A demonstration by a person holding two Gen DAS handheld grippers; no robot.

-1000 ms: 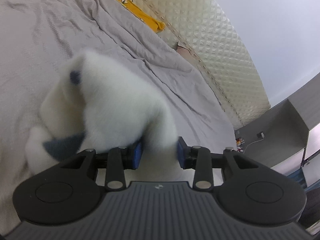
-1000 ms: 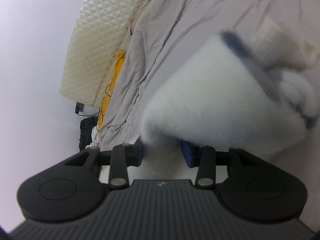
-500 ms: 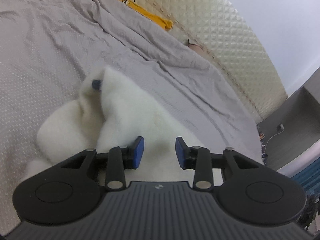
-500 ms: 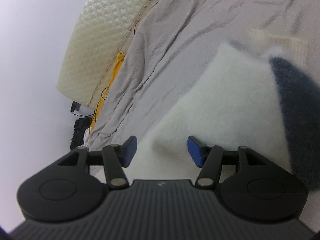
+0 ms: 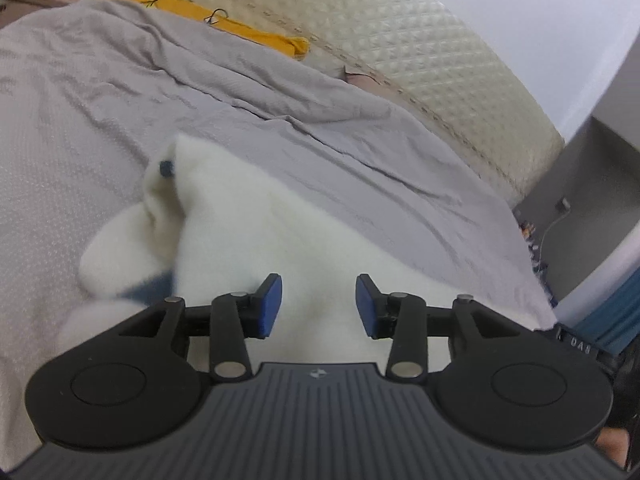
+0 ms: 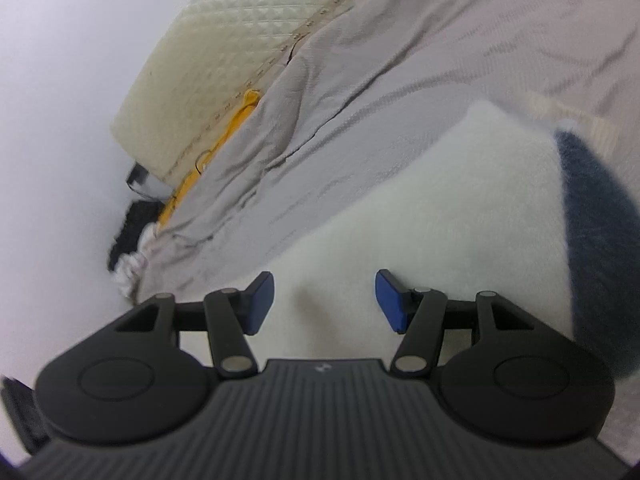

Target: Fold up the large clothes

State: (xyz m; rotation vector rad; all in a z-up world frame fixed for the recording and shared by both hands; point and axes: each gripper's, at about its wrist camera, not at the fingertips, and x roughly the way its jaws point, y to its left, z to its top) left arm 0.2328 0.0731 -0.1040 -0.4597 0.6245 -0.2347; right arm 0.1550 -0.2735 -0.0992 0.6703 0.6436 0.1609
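A fluffy white garment (image 5: 256, 236) with dark blue trim (image 5: 150, 289) lies bunched on the grey bed sheet (image 5: 80, 128). My left gripper (image 5: 319, 306) hovers just above its near part, and its jaws are opening with a clear gap between the blue pads (image 5: 270, 304); nothing is pinched. In the right wrist view the same white garment (image 6: 440, 208) shows a dark blue panel (image 6: 596, 240) at the right. There my right gripper (image 6: 325, 302) stands open over the white fleece, its pads apart and gripping nothing.
A cream quilted headboard (image 5: 420, 52) runs along the far side of the bed. Yellow cloth (image 5: 224, 28) lies between it and the sheet. A grey cabinet (image 5: 592, 200) with a cable stands at the right. Dark and white items (image 6: 128, 248) sit past the bed's end.
Both grippers let go of the white garment, which dropped from a raised bunch onto the sheet. The pads of both now stand wider apart, and both views have rolled.
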